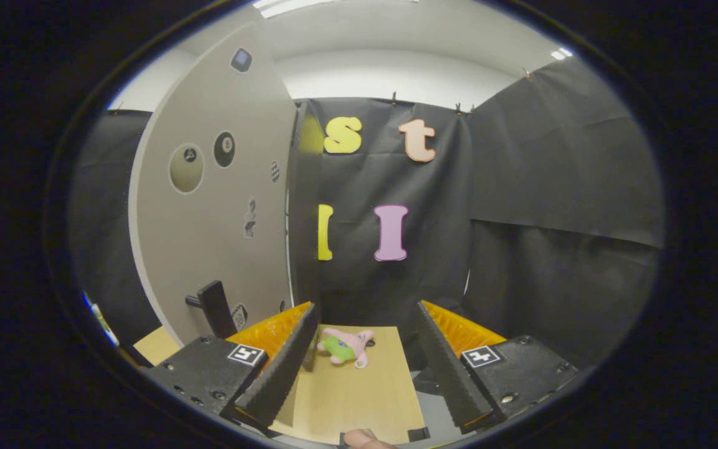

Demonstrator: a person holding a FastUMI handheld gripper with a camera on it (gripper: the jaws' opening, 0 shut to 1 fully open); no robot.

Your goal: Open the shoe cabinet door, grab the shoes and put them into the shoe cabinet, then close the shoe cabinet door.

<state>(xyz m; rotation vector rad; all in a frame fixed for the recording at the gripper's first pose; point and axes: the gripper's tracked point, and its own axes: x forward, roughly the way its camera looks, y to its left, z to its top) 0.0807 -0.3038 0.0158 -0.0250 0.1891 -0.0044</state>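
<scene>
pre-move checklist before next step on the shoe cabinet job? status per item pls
1. Claw open, nothing held: ok.
2. Cabinet door swung open, standing beside the left finger: ok.
3. Door handle clear of the fingers: ok.
4. Shoes located: cannot tell, none seen ahead.
5. Path ahead: not ok, a plush toy lies on the wooden board between the fingers.
6. Cabinet interior free: cannot tell.

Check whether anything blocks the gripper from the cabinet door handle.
Nothing visible does. The gripper is open, with a pink plush toy on the wooden board between its fingers. The handle on the cabinet door stands left of them, unobstructed.
</scene>
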